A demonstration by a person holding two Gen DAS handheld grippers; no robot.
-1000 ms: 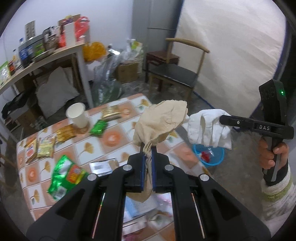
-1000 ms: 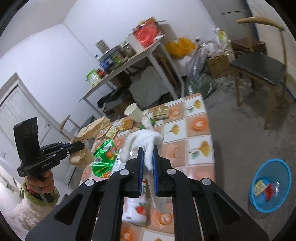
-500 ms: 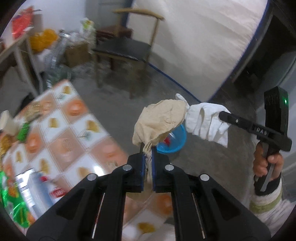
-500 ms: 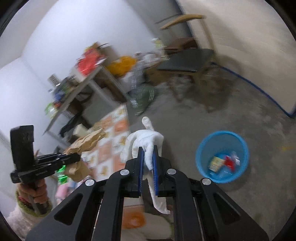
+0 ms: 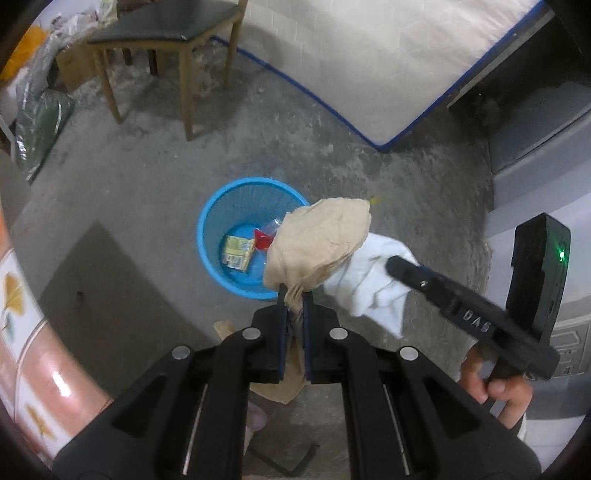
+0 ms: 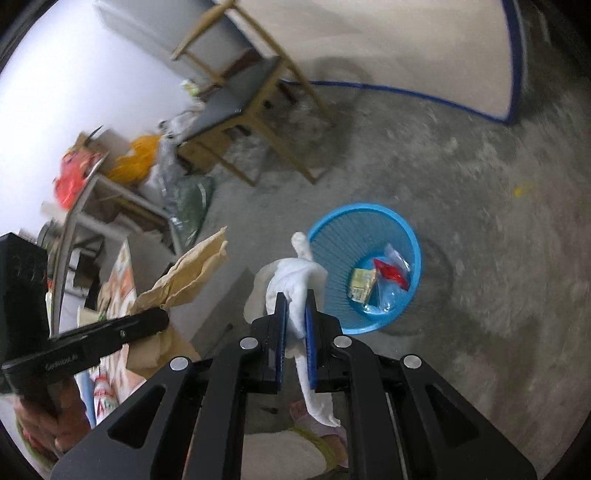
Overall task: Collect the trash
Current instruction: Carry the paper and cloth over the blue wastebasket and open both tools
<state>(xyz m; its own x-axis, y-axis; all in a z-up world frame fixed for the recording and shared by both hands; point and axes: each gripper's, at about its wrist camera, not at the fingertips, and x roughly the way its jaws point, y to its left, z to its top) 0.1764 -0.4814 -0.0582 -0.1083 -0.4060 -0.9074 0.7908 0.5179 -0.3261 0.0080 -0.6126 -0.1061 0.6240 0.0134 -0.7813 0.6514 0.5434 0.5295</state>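
Note:
My left gripper [image 5: 294, 295] is shut on a crumpled brown paper bag [image 5: 319, 242], which hangs over the near right rim of a blue trash basket [image 5: 210, 229] on the floor. My right gripper [image 6: 294, 301] is shut on a white cloth glove [image 6: 295, 275] just left of the same basket [image 6: 413, 251]. In the left wrist view the glove [image 5: 373, 284] and right gripper [image 5: 397, 264] sit right beside the bag. In the right wrist view the bag [image 6: 192, 269] and left gripper [image 6: 160, 319] are at the left. Wrappers lie in the basket.
A wooden chair [image 5: 162, 33] stands beyond the basket, with bags [image 5: 37, 122] heaped beside it. A mattress [image 5: 369, 55] leans at the back right. The tiled table's edge [image 5: 33, 332] curves along the left. Grey concrete floor [image 6: 498, 258] surrounds the basket.
Both grippers have swung away from the table and tilted down toward the floor. The blue basket, small and far before, now lies close beneath the bag and the glove.

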